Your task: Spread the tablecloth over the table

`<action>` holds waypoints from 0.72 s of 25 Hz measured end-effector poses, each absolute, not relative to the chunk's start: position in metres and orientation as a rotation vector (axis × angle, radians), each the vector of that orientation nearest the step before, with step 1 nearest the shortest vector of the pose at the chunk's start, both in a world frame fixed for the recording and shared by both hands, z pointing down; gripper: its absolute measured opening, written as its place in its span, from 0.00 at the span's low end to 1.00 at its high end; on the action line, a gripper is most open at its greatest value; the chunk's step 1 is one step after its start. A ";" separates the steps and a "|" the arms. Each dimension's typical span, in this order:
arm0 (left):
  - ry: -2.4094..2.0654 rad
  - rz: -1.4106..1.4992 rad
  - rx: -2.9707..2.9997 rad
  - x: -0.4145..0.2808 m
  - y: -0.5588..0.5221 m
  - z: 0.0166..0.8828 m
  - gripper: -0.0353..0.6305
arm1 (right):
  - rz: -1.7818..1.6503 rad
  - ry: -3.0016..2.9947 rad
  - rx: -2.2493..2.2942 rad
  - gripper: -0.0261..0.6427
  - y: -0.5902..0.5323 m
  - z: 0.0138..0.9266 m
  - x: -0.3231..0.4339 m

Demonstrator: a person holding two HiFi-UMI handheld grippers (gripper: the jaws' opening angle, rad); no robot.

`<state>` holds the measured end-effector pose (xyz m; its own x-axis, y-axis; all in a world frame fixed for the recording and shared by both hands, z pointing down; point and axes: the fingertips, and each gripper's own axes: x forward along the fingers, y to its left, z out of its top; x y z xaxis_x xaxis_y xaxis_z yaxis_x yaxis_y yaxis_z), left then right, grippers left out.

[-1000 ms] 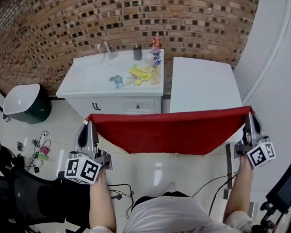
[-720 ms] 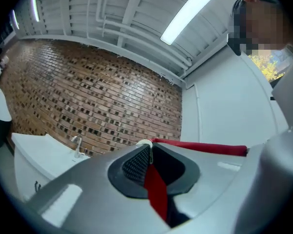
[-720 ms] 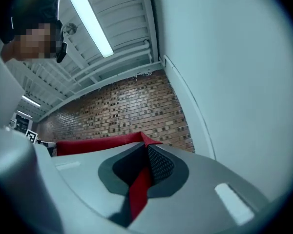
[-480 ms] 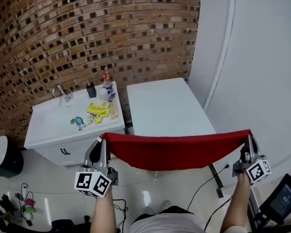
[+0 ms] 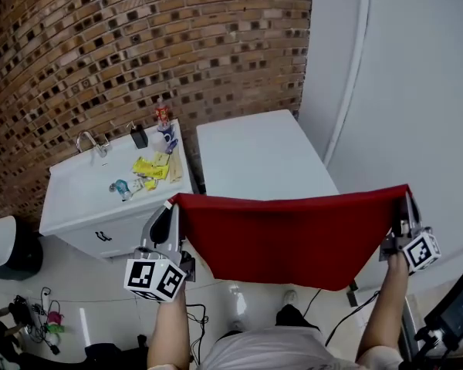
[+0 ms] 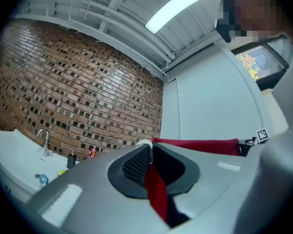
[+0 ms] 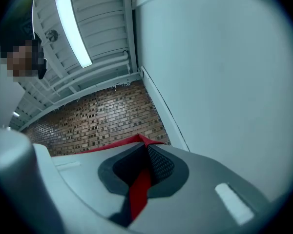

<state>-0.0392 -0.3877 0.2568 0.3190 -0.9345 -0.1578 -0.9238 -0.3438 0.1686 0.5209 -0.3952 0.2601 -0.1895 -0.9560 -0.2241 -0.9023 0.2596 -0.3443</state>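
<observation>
A red tablecloth (image 5: pixel 293 237) hangs stretched between my two grippers, in front of the white table (image 5: pixel 255 156) that stands against the brick wall. My left gripper (image 5: pixel 174 204) is shut on the cloth's left top corner; in the left gripper view the red fabric (image 6: pixel 156 191) runs pinched between the jaws. My right gripper (image 5: pixel 406 197) is shut on the right top corner, and the right gripper view shows the red cloth (image 7: pixel 139 191) clamped the same way. The cloth's lower edge sags in the air below the near end of the table.
A white sink cabinet (image 5: pixel 85 203) with a faucet (image 5: pixel 89 139), bottles and yellow packets stands left of the table. A pale wall (image 5: pixel 417 91) runs along the right. A dark monitor (image 5: pixel 455 303) sits at the lower right; cables lie on the floor.
The view has swung to the right, so the table now lies ahead. Both grippers carried the taut cloth along, and it now hangs lower and wider in front of the table.
</observation>
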 end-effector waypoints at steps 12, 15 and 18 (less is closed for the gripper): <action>-2.126 -0.265 2.295 0.011 -0.454 0.251 0.09 | -0.271 2.398 -1.374 0.06 -0.568 0.274 0.551; -2.165 -0.227 2.277 0.014 -0.466 0.253 0.09 | -0.297 2.417 -1.339 0.06 -0.595 0.281 0.547; -2.193 -0.195 2.260 0.015 -0.485 0.258 0.09 | -0.329 2.423 -1.303 0.06 -0.621 0.292 0.547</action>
